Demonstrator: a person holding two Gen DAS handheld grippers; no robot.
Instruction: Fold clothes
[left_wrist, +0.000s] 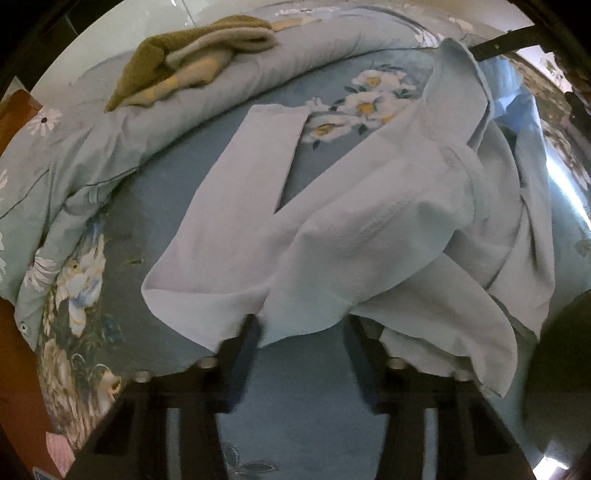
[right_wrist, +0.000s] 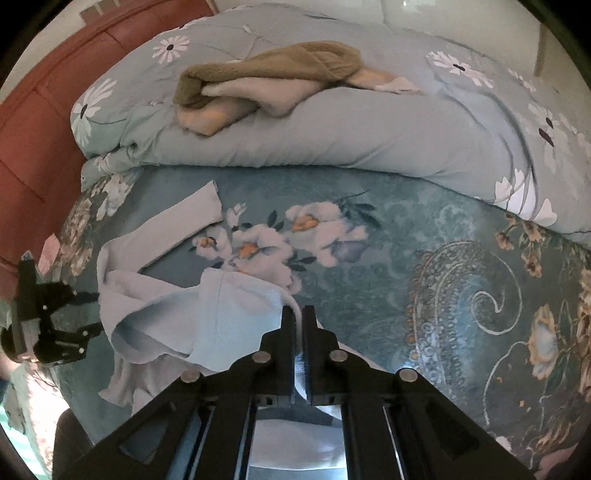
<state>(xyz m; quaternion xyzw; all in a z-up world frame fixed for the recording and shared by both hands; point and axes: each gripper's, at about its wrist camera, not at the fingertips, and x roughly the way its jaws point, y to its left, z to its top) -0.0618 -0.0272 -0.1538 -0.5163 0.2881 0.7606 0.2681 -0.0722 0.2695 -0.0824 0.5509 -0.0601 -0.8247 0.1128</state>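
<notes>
A bed sheet (right_wrist: 424, 266) patterned with flowers lies flat and bare across the middle and right side of the bed, giving open room for a gripper there. Along the far edge of the bed a thick rolled duvet (right_wrist: 332, 140) forms a long raised barrier, with a crumpled brown and cream blanket (right_wrist: 266, 81) heaped on top of it. Toward the near left corner a rumpled pale blue garment (right_wrist: 166, 306) covers the sheet, one sleeve (right_wrist: 177, 221) stretched toward the duvet, and a red padded headboard (right_wrist: 44, 122) closes off the left edge.
</notes>
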